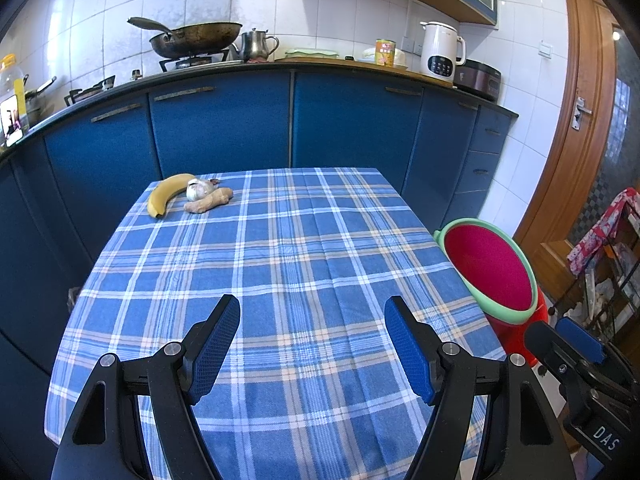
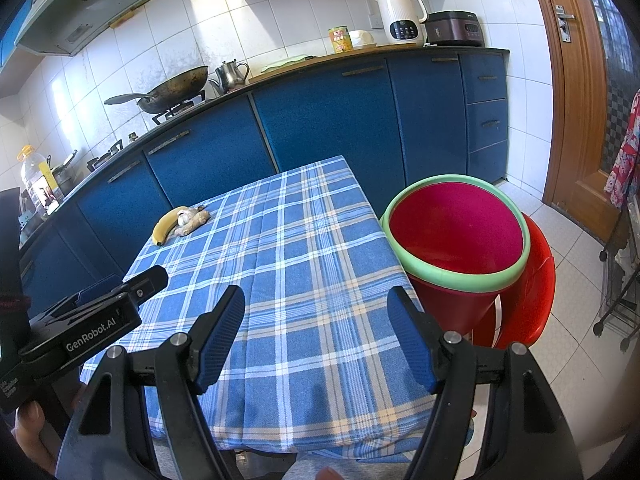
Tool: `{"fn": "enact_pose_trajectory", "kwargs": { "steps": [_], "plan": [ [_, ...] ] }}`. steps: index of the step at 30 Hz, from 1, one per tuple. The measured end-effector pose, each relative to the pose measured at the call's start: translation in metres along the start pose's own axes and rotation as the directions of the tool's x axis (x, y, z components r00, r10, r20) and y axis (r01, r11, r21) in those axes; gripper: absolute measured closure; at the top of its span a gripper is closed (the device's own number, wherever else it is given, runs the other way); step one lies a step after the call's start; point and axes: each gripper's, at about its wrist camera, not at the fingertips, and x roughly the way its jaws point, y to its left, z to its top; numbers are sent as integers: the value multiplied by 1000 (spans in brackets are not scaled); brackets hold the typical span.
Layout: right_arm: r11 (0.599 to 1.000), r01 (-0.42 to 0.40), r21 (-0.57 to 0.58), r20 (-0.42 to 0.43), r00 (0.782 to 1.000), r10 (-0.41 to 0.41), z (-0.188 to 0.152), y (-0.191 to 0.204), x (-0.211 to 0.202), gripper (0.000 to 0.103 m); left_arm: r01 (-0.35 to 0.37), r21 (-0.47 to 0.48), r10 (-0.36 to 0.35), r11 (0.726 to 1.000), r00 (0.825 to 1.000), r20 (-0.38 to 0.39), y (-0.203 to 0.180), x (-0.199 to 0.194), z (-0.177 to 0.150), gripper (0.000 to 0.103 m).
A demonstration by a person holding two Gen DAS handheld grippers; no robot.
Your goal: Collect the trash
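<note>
You are not yet collecting anything: the yellow curved banana (image 1: 166,194), papery white garlic bulb (image 1: 199,190) and knobbly tan ginger root (image 1: 208,204) are lying together far ahead-left of your fingers, and the green-rimmed red plastic bin (image 2: 456,236) is sitting empty. You are holding your left gripper (image 1: 312,344) and right gripper (image 2: 316,338) angled down over the near tablecloth, jaws wide apart, gripping nothing.

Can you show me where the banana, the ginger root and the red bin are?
banana (image 1: 162,194), left wrist view, middle of its yellow curve.
ginger root (image 1: 208,202), left wrist view, its thick body.
red bin (image 2: 460,276), right wrist view, green rim's near edge.
</note>
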Motion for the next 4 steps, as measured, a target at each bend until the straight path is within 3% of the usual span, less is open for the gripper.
{"fn": "enact_pose_trajectory", "kwargs": {
  "steps": [4],
  "plan": [
    [1000, 1, 0, 0, 1000, -1, 0, 0, 0, 29, 1, 3, -1, 1000, 1000, -4, -2, 1, -3, 27]
  ]
}}
